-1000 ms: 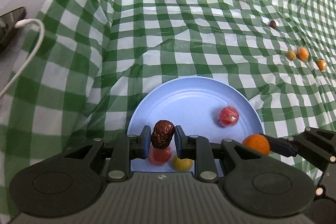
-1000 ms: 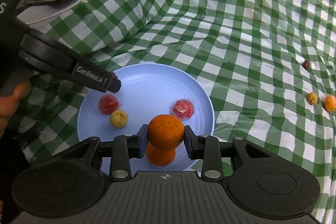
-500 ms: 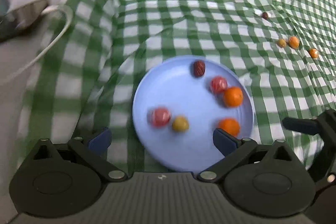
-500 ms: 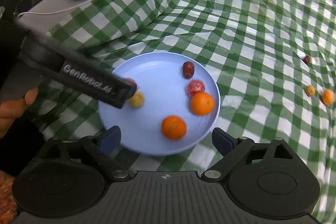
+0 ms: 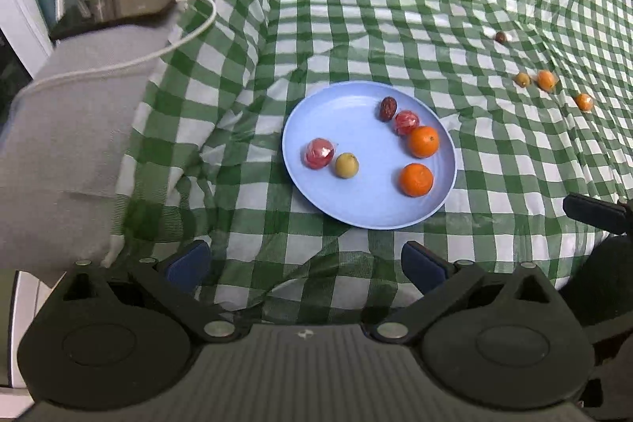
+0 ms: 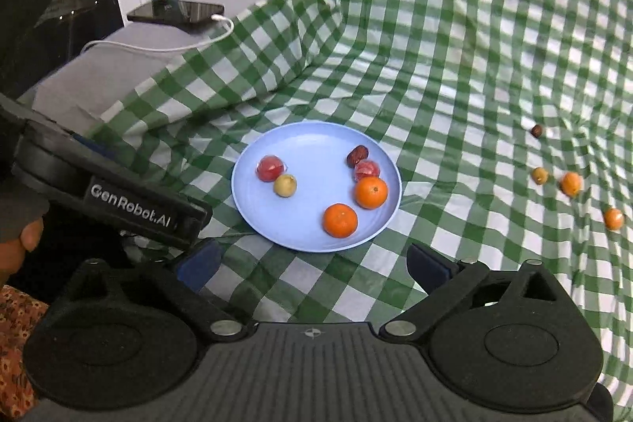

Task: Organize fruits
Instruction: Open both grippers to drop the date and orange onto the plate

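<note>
A light blue plate (image 5: pixel 356 161) (image 6: pixel 316 161) lies on the green checked cloth. On it rest two oranges (image 5: pixel 415 179) (image 5: pixel 423 141), two red wrapped fruits (image 5: pixel 319 153) (image 5: pixel 406 122), a yellow-green fruit (image 5: pixel 347 165) and a dark date (image 5: pixel 388 108). My left gripper (image 5: pixel 304 263) hangs open above the plate's near side, nothing between its fingers. My right gripper (image 6: pixel 312 263) is still opening its jaws, also empty, drawn back from the plate. Loose on the cloth to the right are a dark fruit (image 6: pixel 536 131), a yellowish one (image 6: pixel 539 175) and two small oranges (image 6: pixel 571 183) (image 6: pixel 613 219).
A phone (image 6: pixel 176 11) on a white cable (image 5: pixel 158 54) lies on a grey cushion (image 5: pixel 59 129) left of the cloth. The left gripper's body (image 6: pixel 118 200) and a person's hand (image 6: pixel 19 244) fill the lower left of the right wrist view. The cloth is creased around the plate.
Both grippers opened and let go: the date and the orange now lie on the plate. Both grippers drew back and rose, so the plate looks smaller and farther.
</note>
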